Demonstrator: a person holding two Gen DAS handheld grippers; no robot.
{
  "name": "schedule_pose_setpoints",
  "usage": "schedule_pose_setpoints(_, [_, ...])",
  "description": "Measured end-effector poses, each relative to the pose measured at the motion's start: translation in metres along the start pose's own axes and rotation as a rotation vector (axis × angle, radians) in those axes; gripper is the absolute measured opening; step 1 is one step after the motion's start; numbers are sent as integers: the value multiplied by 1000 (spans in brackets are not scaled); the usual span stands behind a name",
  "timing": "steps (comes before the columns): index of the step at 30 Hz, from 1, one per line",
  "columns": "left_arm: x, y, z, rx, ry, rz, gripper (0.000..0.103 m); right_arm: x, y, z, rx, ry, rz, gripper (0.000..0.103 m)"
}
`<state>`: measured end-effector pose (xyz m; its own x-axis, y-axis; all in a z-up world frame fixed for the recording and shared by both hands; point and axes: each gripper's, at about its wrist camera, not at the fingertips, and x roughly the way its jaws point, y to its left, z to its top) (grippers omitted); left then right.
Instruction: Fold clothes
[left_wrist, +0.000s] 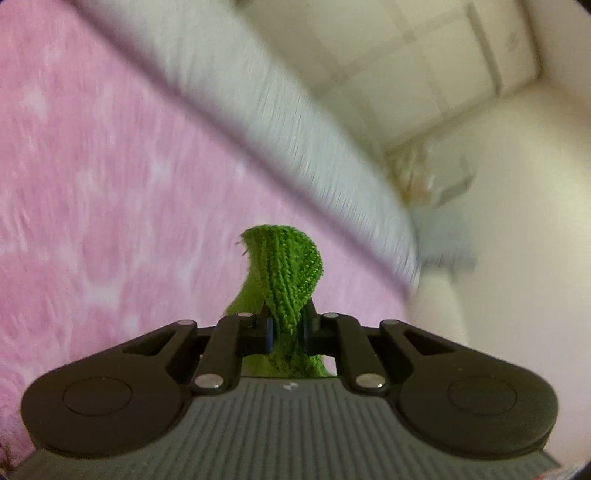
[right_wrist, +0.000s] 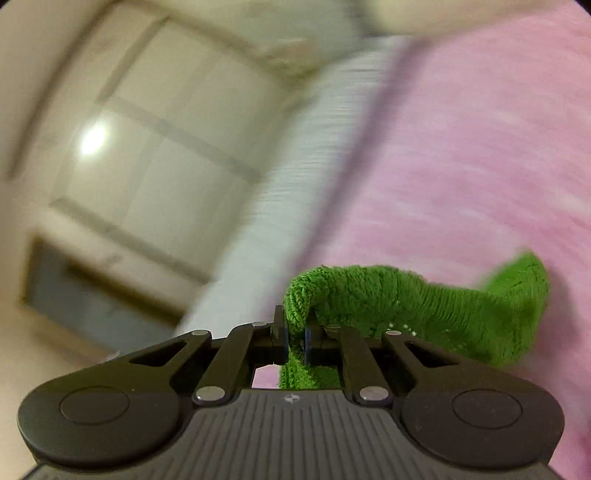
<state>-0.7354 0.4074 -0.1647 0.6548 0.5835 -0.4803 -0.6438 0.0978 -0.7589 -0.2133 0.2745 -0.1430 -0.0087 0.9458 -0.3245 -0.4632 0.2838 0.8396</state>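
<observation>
A green knitted garment (left_wrist: 286, 273) is pinched between the pads of my left gripper (left_wrist: 287, 334), which is shut on it; a fold of the knit sticks up above the fingers. My right gripper (right_wrist: 295, 338) is shut on another part of the same green garment (right_wrist: 424, 306), which trails off to the right and hangs over the pink fleece blanket (right_wrist: 480, 147). Both views are motion-blurred. The rest of the garment is hidden below the grippers.
The pink fleece blanket (left_wrist: 110, 166) covers the surface below. A white-grey ribbed edge (left_wrist: 277, 118) borders it, showing as a ribbed edge (right_wrist: 314, 166) in the right wrist view. Beyond lie a pale tiled floor (right_wrist: 155, 166) and a cream wall (left_wrist: 517, 221).
</observation>
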Motion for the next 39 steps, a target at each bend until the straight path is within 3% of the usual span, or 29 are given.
schedule_pose_setpoints(2, [-49, -31, 4, 10, -145, -21, 10, 20, 37, 26, -54, 35, 113, 10])
schedule_pose_setpoints(5, [-104, -76, -26, 25, -238, -40, 10, 40, 85, 52, -131, 95, 255, 10])
schedule_pose_setpoints(6, [-123, -91, -36, 30, -269, -46, 11, 45, 92, 59, -148, 111, 264, 10])
schedule_pose_setpoints(10, [-104, -105, -115, -71, -90, -43, 15, 49, 73, 78, -162, 139, 85, 13])
schedule_pose_setpoints(11, [-88, -102, -136, -104, -19, -30, 17, 51, 68, 83, -165, 146, 40, 22])
schedule_pose_setpoints(12, [-73, -98, -157, -138, 51, -18, 17, 52, 63, 88, -169, 153, -4, 47])
schedule_pose_setpoints(13, [-57, -94, -178, -171, 121, -6, 17, 53, 58, 93, -172, 160, -49, 65])
schedule_pose_setpoints(14, [-42, -91, -200, -205, 191, 7, 17, 54, 53, 97, -175, 167, -94, 74])
schedule_pose_setpoints(17, [-11, -77, -238, -229, 336, 73, 17, 42, 19, 83, -191, 223, -189, 74])
schedule_pose_setpoints(21, [-1, -59, -236, -32, 395, 301, 17, 21, -15, 36, -272, 346, -286, 74])
schedule_pose_setpoints(26, [12, -30, -223, 256, 453, 492, 17, -6, -59, -22, -372, 500, -409, 74])
schedule_pose_setpoints(30, [14, -6, -218, 471, 525, 517, 22, -28, -91, -70, -448, 613, -504, 73])
schedule_pose_setpoints(39, [16, 32, -230, 955, 640, 460, 30, -79, -111, -185, -457, 633, -635, 72])
